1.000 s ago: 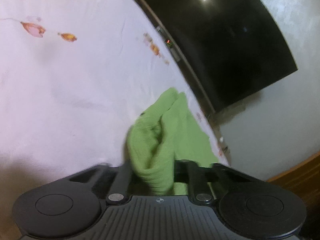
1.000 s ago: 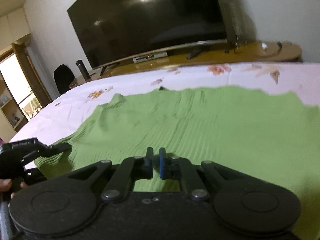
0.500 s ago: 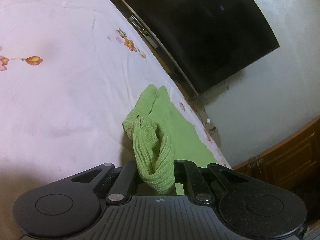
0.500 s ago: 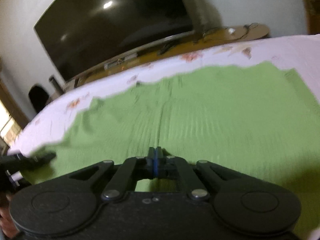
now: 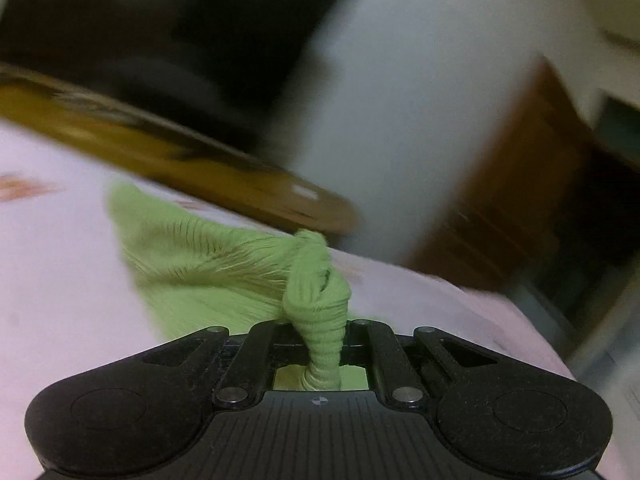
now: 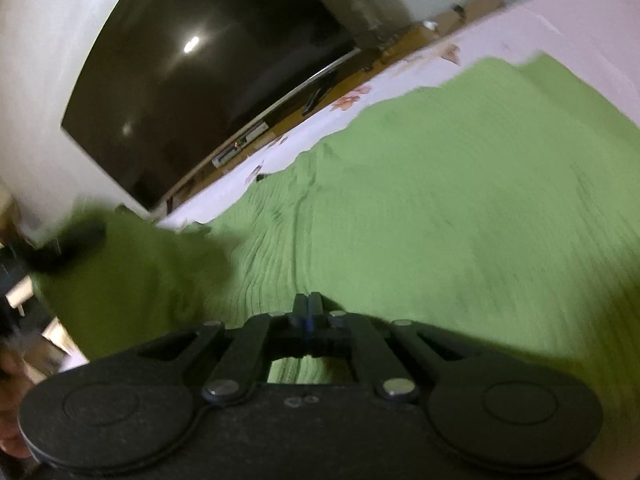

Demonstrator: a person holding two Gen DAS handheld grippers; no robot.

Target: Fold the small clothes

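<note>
A green ribbed knit garment (image 6: 460,200) lies spread on a bed with a white floral sheet (image 6: 580,12). My left gripper (image 5: 320,324) is shut on a bunched corner of the garment (image 5: 208,264), which stretches taut from the bed up to the jaws. In the right wrist view that gripper (image 6: 68,240) shows as a dark blur at the left, with the cloth lifted there. My right gripper (image 6: 308,308) is shut, its tips low over the middle of the garment. No cloth shows between its pads.
A large dark television (image 6: 208,80) stands on a long wooden stand (image 5: 200,160) beyond the bed's far edge. Brown wooden furniture (image 5: 520,200) lies to the right. A hand (image 6: 12,380) shows at the lower left edge.
The left gripper rose and rolled, pulling its corner of the garment up off the sheet. The right gripper closed fully, rolled, and sank closer to the cloth.
</note>
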